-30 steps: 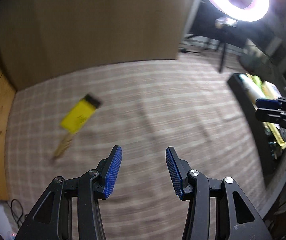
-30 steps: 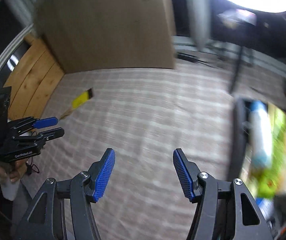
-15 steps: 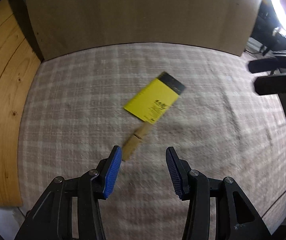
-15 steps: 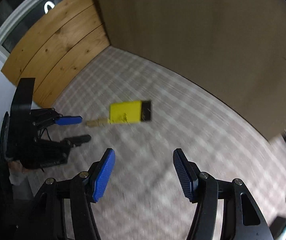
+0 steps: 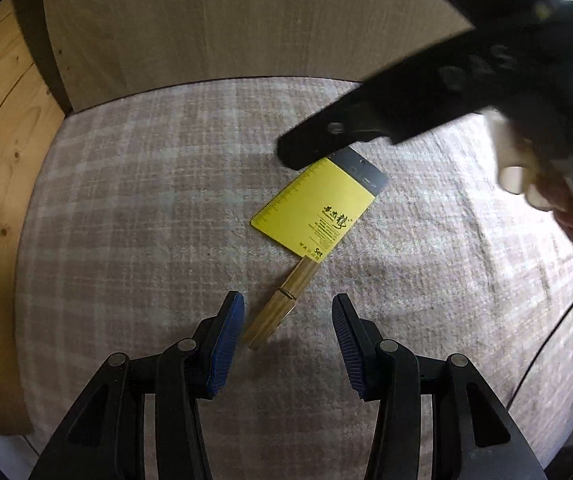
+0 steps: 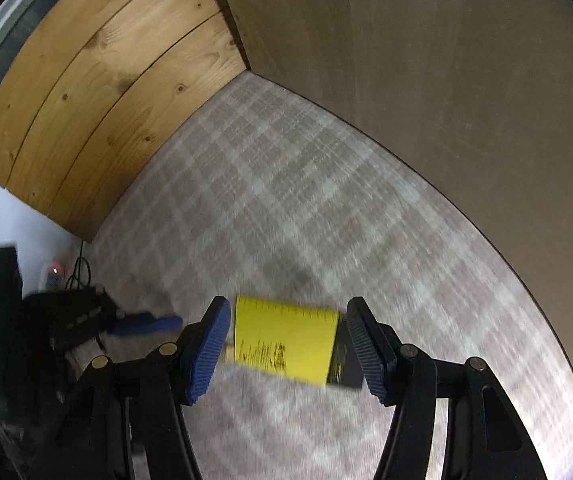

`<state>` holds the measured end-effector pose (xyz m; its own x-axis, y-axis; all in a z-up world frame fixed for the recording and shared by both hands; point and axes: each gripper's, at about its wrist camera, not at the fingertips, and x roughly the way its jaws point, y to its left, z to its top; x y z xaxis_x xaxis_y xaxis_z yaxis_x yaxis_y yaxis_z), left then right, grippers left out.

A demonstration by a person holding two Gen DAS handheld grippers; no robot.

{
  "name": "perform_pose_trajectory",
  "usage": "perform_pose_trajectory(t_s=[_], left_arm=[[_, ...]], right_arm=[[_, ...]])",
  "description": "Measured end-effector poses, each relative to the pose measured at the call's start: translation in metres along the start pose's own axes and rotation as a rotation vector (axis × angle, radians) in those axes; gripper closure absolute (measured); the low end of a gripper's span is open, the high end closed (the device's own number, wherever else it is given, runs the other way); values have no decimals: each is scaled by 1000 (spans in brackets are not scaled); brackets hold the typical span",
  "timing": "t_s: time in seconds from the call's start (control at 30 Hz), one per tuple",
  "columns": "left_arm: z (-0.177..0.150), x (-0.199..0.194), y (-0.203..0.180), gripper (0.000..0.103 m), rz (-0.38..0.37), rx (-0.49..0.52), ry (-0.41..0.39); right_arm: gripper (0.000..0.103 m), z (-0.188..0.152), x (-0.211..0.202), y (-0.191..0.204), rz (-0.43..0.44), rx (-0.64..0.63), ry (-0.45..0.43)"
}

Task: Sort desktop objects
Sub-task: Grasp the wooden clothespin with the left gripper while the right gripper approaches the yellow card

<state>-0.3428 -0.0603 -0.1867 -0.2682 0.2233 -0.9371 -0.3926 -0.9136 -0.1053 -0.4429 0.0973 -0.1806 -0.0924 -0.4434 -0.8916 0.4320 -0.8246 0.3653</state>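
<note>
Cloth (image 5: 134, 208): pale grey-pink plaid, faint white crossing lines.
Card (image 5: 314, 212): bright yellow, black print, ruler marks on one edge, dark grey band at the far end.
Clothespin (image 5: 282, 304): light tan wood.
Gripper pads (image 5: 226, 344): ribbed blue on black arms.
Left boards (image 6: 98, 76): knotty honey pine.

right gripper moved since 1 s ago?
Yes. In the left wrist view the right gripper has swung in from the right edge of the cloth to over the far end of the yellow card, jaws astride it.
</note>
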Motion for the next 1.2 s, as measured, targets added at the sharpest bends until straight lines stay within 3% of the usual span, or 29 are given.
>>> perform_pose_trajectory(t_s=[0.33,0.67,0.83,1.1,1.2], left_arm=[[4,11,-4,71,-30,-16,13],[-16,10,-11,86,28,-12,39],[-32,3,-25,89,46,-49,41],[-61,-7,-28,89,7,-237,14],[-70,-11,-37,89,0,-259,12]], right_arm=[[46,-7,18,-14,71,58,82],[46,-51,6,-8,54,47,125],[46,-73,5,13,-14,-29,135],[46,-92,18,54,-284,-197,152],[47,-98,19,56,-321,-197,148]])
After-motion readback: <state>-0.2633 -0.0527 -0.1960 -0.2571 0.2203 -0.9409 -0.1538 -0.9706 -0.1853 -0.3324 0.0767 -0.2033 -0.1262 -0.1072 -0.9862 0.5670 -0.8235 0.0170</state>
